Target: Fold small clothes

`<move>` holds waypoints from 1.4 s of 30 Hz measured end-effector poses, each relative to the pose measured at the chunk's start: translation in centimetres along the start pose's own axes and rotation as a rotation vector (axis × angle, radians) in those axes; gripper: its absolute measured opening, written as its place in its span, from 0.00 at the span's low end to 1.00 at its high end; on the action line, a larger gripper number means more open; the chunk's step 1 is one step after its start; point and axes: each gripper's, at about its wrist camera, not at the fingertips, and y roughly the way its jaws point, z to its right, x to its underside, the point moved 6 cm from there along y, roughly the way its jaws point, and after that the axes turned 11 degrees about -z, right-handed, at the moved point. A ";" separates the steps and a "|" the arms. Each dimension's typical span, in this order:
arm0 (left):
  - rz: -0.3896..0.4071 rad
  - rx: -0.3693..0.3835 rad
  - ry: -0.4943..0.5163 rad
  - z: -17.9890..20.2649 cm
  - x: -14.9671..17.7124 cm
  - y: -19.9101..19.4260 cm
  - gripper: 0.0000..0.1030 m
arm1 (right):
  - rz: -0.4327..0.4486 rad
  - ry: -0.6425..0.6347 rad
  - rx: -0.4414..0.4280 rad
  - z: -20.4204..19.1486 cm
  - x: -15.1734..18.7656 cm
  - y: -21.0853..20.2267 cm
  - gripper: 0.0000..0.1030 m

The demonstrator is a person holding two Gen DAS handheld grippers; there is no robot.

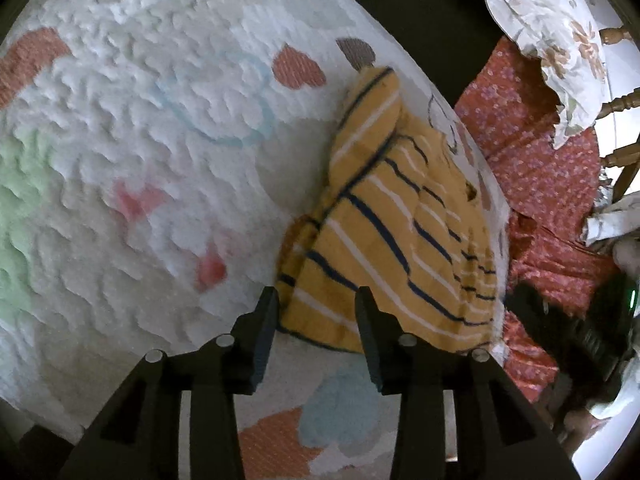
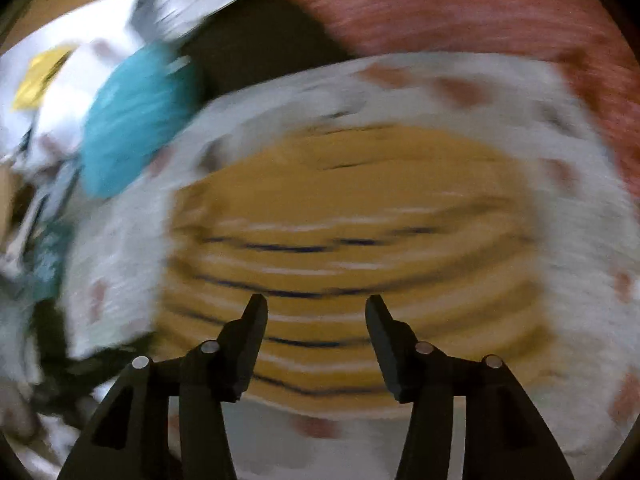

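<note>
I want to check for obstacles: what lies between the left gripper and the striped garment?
Nothing. In the left wrist view the left gripper is open right at the edge of the striped garment, which lies on the white mat.

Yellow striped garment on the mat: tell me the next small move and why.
Probably ease the left claw forward and close it on the near hem of the yellow striped garment. Its fingers stand open with that edge just between the tips, nothing pinched. The right claw is open above the garment, but its view is too blurred to place a grip.
</note>
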 end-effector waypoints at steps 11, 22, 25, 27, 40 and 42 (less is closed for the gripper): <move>-0.035 0.041 -0.024 0.2 -0.6 0.8 0.37 | -0.206 -0.183 0.069 -12.7 -7.4 12.2 0.60; -0.078 0.117 -0.079 0.2 -0.3 2.1 0.38 | -0.358 -0.334 0.252 -15.2 -8.5 17.4 0.85; -0.081 0.104 -0.087 0.3 -0.2 2.6 0.38 | -0.389 -0.423 0.359 -15.8 -7.8 18.2 0.81; -0.082 0.079 -0.082 0.7 0.1 2.9 0.29 | -0.380 -0.466 0.446 -15.8 -7.4 18.3 0.60; -0.098 0.206 0.091 11.2 3.1 4.6 0.04 | -0.204 -0.366 0.257 -11.5 -7.4 8.2 0.20; -0.119 0.263 0.160 14.5 4.2 5.5 0.05 | -0.177 -0.345 0.236 -10.3 -7.5 6.3 0.19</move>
